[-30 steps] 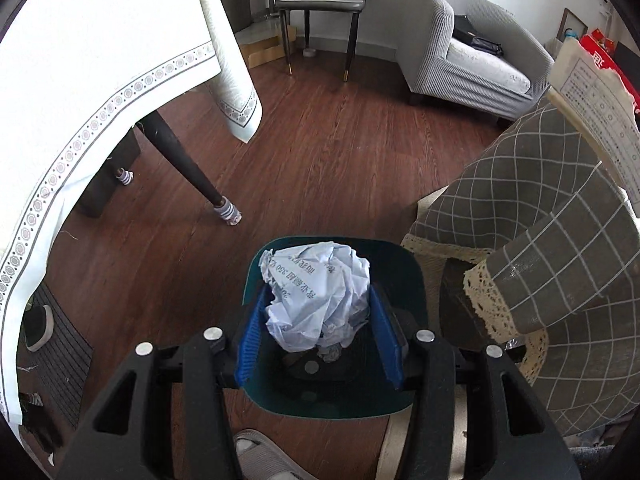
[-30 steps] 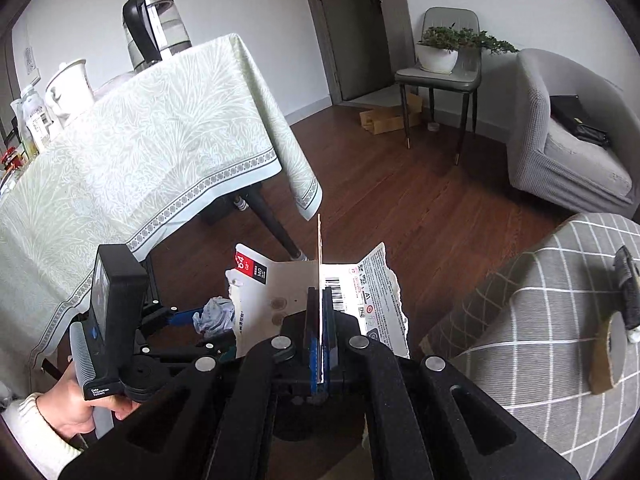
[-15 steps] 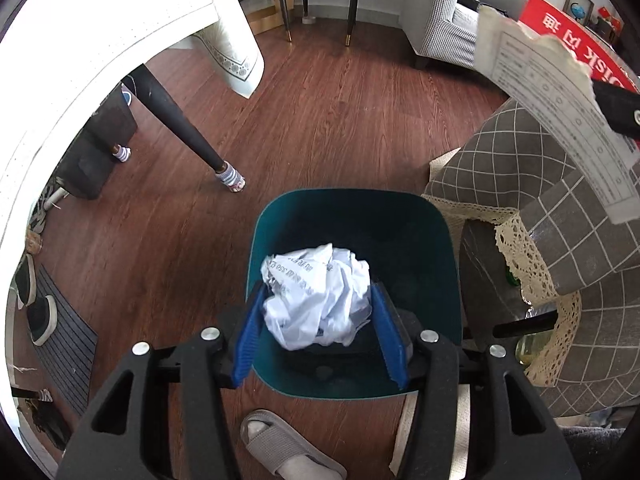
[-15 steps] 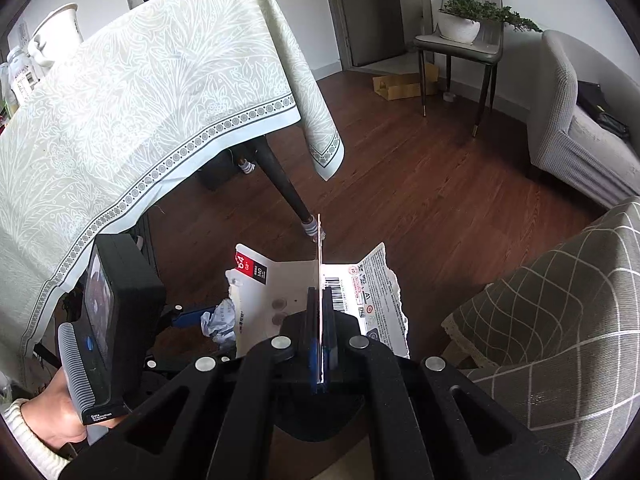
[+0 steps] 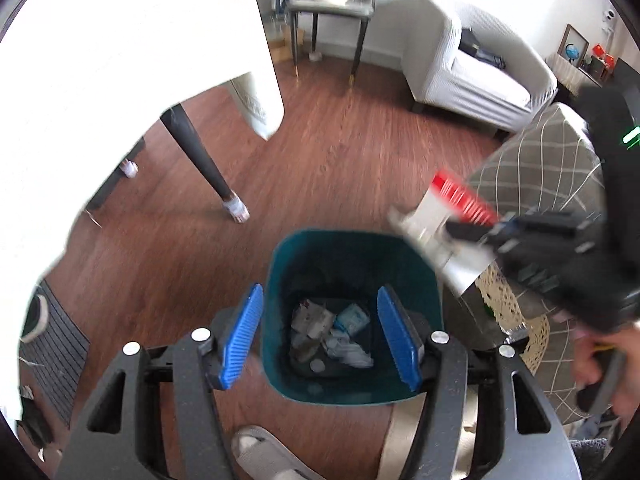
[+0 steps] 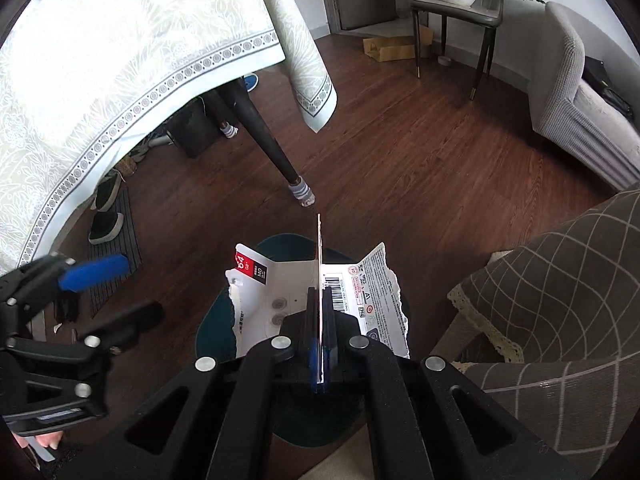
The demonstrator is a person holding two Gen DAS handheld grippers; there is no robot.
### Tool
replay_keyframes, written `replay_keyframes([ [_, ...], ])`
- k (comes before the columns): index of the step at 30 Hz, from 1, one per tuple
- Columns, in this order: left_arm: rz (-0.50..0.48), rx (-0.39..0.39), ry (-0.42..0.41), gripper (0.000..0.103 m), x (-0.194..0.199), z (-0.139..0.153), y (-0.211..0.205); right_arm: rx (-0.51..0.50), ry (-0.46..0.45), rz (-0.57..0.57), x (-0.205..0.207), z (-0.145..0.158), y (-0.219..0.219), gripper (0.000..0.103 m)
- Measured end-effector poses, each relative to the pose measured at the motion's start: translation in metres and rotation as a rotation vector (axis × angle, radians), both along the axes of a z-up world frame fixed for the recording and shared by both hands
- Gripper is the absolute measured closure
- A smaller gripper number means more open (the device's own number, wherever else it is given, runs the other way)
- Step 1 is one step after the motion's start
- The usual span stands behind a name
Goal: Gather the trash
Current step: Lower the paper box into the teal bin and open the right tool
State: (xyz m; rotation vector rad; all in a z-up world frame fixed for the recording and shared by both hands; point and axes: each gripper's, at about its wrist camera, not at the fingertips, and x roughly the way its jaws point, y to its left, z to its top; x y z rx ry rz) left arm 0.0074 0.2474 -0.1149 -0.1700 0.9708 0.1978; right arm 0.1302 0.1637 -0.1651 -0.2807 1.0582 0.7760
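Torn cardboard packaging (image 6: 320, 304): white, ragged-edged, printed with a barcode, small text and a red label marked "64". It is clamped edge-on between the closed blue pads of the right gripper (image 6: 320, 340) and held directly above the bin; in the left wrist view it appears blurred (image 5: 436, 220).

Teal waste bin (image 5: 276, 280): rounded-rectangular, set on a dark wood floor (image 6: 400, 152). Crumpled white paper (image 5: 348, 348), a light-blue packet (image 5: 352, 318) and other scraps are contained at its bottom.

Left gripper (image 5: 320, 336): blue pads (image 5: 240, 340) spread wide apart over the bin, nothing held.

Adjacent: checked grey cushion (image 6: 560, 280), patterned tablecloth (image 6: 100, 60).
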Motion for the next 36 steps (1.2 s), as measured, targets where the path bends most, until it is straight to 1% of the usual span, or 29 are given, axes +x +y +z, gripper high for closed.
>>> replay_keyframes([
  [2,-0.001,0.025,-0.030,0.041,-0.004,0.011,-0.003,-0.018,0.016,0.005,0.000,-0.013,0.005,0.102],
  [5,-0.001,0.029,-0.064,0.042,-0.010,0.022,-0.005,-0.046,0.050,0.011,0.000,-0.033,0.012,0.102],
  [8,0.004,0.040,-0.089,0.048,-0.014,0.031,-0.005,-0.089,0.077,0.020,-0.002,-0.053,0.017,0.102],
  [10,0.020,0.022,-0.109,0.052,-0.016,0.037,-0.003,-0.116,0.087,0.032,-0.004,-0.064,0.022,0.102],
  [12,0.041,-0.017,-0.131,0.054,-0.018,0.046,0.003,-0.138,0.091,0.040,-0.009,-0.072,0.024,0.102],
  [13,0.050,-0.024,-0.145,0.054,-0.020,0.050,0.003,-0.147,0.091,0.044,-0.011,-0.076,0.025,0.101],
  [15,0.052,-0.013,-0.170,0.057,-0.022,0.060,0.003,-0.170,0.097,0.058,-0.018,-0.084,0.027,0.101],
  [17,0.059,-0.001,-0.192,0.059,-0.023,0.069,0.003,-0.198,0.098,0.077,-0.024,-0.093,0.028,0.101],
  [18,0.065,-0.002,-0.203,0.061,-0.024,0.074,0.004,-0.213,0.097,0.086,-0.026,-0.097,0.029,0.101],
  [20,0.083,-0.022,-0.227,0.065,-0.025,0.084,0.009,-0.243,0.093,0.104,-0.032,-0.105,0.031,0.101],
  [24,0.107,-0.055,-0.272,0.065,-0.026,0.098,0.015,-0.281,0.081,0.139,-0.043,-0.116,0.033,0.100],
  [29,0.111,-0.052,-0.299,0.065,-0.025,0.110,0.011,-0.283,0.039,0.166,-0.053,-0.117,0.032,0.099],
  [30,0.109,-0.051,-0.306,0.065,-0.025,0.113,0.010,-0.281,0.030,0.167,-0.054,-0.115,0.032,0.097],
  [32,0.103,-0.043,-0.321,0.065,-0.026,0.119,0.007,-0.264,0.020,0.170,-0.056,-0.108,0.030,0.078],
  [33,0.100,-0.042,-0.327,0.065,-0.026,0.122,0.007,-0.252,0.011,0.171,-0.057,-0.103,0.028,0.054],
  [34,0.097,-0.041,-0.334,0.065,-0.026,0.126,0.006,-0.234,-0.004,0.172,-0.058,-0.098,0.026,0.048],
  [36,0.097,-0.037,-0.346,0.065,-0.027,0.131,0.005,-0.212,-0.026,0.176,-0.059,-0.086,0.024,0.048],
])
